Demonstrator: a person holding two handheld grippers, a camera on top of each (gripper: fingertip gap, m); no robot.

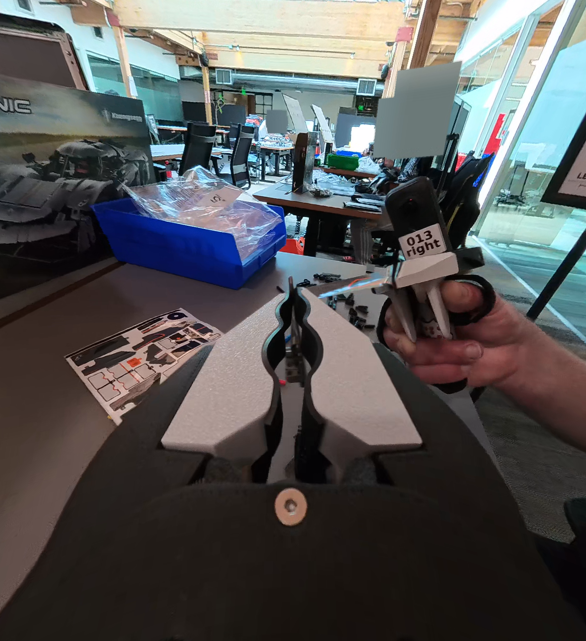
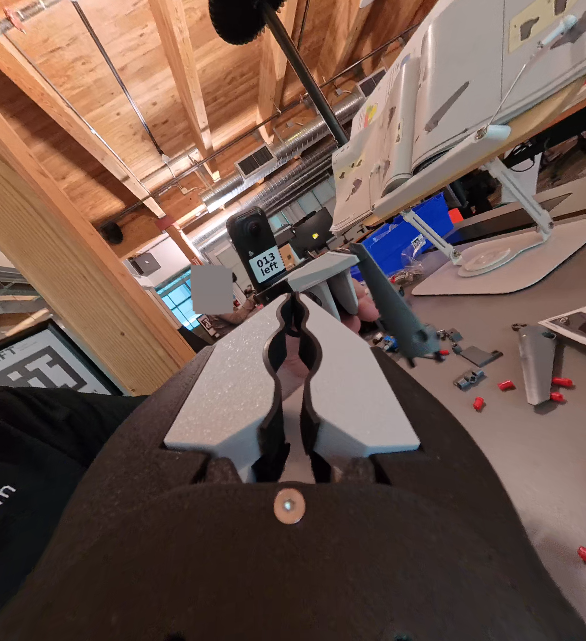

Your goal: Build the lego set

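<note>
The left gripper (image 1: 293, 301) fills the foreground of its own view. Its pale grey fingers are pressed together on a long, dark grey tapered lego panel (image 2: 388, 305), seen edge-on between them. In the right wrist view that panel slants down from the fingers, its lower end above the grey bench (image 1: 59, 381), on the near side of the printed sticker sheet (image 1: 142, 357).

The right gripper (image 2: 295, 298) is held in a hand (image 1: 458, 343), up off the bench and well to the right of the sticker sheet. Its fingertips meet, and nothing shows between them.

A second grey tapered panel (image 2: 536, 364) lies flat just beside the sticker sheet, with small red pins (image 2: 505, 385) scattered around it. Small black pieces (image 1: 354, 312) lie to the right of the sheet, near the bench's far edge.

Beyond the sheet stands a blue plastic bin (image 1: 187, 242) holding a clear plastic bag (image 1: 208, 208). The bench is bare between sheet and bin. An open instruction book on a white stand (image 2: 458, 104) overhangs the bench past the sheet.
</note>
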